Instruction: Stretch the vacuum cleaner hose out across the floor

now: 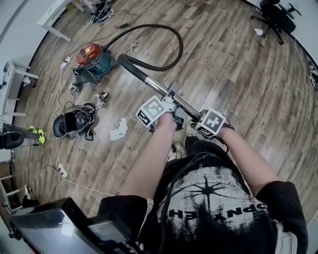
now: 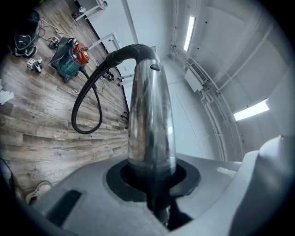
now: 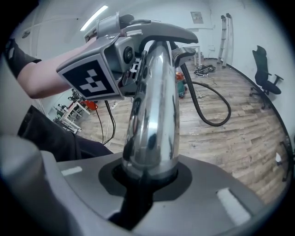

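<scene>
A red and teal vacuum cleaner [image 1: 94,60] stands on the wooden floor at upper left. Its black hose [image 1: 174,42] curls in a loop and joins a chrome wand [image 1: 158,87] held above the floor. My left gripper [image 1: 171,101] is shut on the wand, which runs up between its jaws in the left gripper view [image 2: 150,120]. My right gripper [image 1: 193,119] is shut on the same wand [image 3: 154,115] a little nearer to me. The hose loop [image 2: 87,106] and the vacuum cleaner [image 2: 69,55] lie beyond the wand. The left gripper's marker cube [image 3: 92,76] shows in the right gripper view, with the hose [image 3: 207,108] behind.
A black headset with tangled cables [image 1: 74,121] and white paper scraps [image 1: 118,130] lie left of me. A white cable [image 1: 62,171] trails along the floor. An office chair [image 1: 276,15] stands at the far right, a white desk [image 1: 54,15] at the far left.
</scene>
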{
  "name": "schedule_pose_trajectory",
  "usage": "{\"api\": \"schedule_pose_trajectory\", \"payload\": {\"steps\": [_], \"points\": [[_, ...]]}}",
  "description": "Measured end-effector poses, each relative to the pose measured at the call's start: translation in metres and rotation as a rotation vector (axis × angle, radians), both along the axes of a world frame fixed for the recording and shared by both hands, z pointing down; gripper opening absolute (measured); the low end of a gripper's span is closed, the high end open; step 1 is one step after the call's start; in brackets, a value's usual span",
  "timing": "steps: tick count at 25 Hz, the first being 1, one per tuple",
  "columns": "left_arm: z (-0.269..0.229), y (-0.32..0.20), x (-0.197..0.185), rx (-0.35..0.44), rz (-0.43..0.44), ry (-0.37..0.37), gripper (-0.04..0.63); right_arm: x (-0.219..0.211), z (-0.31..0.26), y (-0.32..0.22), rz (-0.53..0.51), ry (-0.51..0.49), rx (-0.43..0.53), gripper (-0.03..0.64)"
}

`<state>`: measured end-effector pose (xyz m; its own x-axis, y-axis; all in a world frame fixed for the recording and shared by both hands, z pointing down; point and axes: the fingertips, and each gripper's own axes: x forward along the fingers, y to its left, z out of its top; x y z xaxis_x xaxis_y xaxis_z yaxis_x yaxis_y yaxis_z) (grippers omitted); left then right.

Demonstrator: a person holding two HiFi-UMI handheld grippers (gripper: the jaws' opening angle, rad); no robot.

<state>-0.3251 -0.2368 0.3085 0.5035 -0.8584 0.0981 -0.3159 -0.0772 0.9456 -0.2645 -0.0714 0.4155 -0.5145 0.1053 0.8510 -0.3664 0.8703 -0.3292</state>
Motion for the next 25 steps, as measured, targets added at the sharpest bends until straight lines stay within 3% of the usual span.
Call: {"api": "schedule_pose_trajectory", "payload": {"steps": [6,11,18,25], "points": [[-0.002,0.045,0.024,0.002,0.019,0.045,0.072,0.025,-0.003,0.045,0.017,0.044,0.007,0.077],[-0.009,0.075,0.053,0.015,-0.013,0.051,0.072,0.06,-0.009,0.072,-0.013,0.043,0.017,0.078],[-0.016,0.117,0.131,0.056,-0.09,0.053,0.072,0.151,-0.009,0.104,-0.092,0.045,0.058,0.078],[-0.011,0.159,0.198,0.04,-0.133,0.067,0.072,0.227,-0.008,0.142,-0.155,0.047,0.045,0.078]]}}
